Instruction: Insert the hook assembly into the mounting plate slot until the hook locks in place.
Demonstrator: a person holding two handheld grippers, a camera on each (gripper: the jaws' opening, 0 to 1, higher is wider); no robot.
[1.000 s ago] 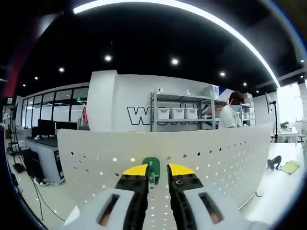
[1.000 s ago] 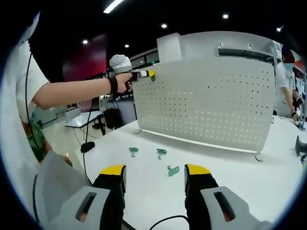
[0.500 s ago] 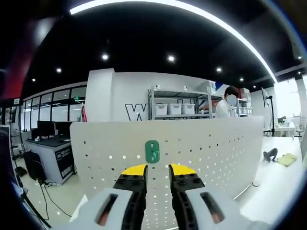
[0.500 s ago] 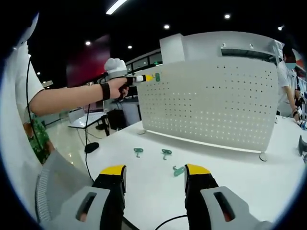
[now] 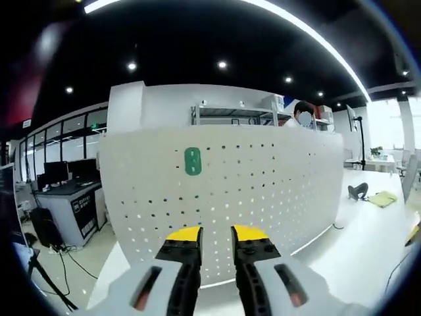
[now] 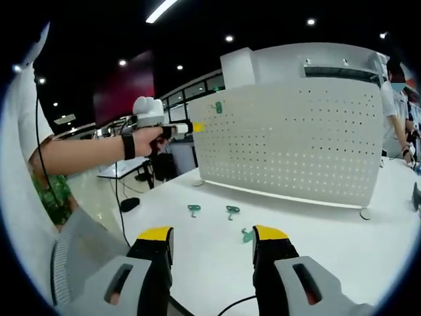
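A green hook (image 5: 192, 160) sits upright in the upper left part of the white perforated mounting plate (image 5: 276, 184), apart from my left gripper (image 5: 216, 236). That gripper stands back from the plate, its yellow-tipped jaws a narrow gap apart with nothing between them. In the right gripper view the same hook (image 6: 218, 106) shows on the plate (image 6: 296, 138), with the left gripper (image 6: 189, 127) held by a hand just left of it. My right gripper (image 6: 212, 236) is wide open over the white table. Three loose green hooks (image 6: 193, 210) (image 6: 232, 211) (image 6: 247, 234) lie ahead of it.
The plate stands on small round feet (image 6: 366, 213) on the white table (image 6: 316, 250). A person (image 6: 395, 105) stands behind it at the right. A black object (image 5: 357, 191) and a yellow-green one (image 5: 381, 197) lie far right. A black cable (image 6: 230, 304) runs near the table's front.
The left gripper has let go of the green hook, which stays on the plate, and has drawn back and down from it. The right gripper has barely moved.
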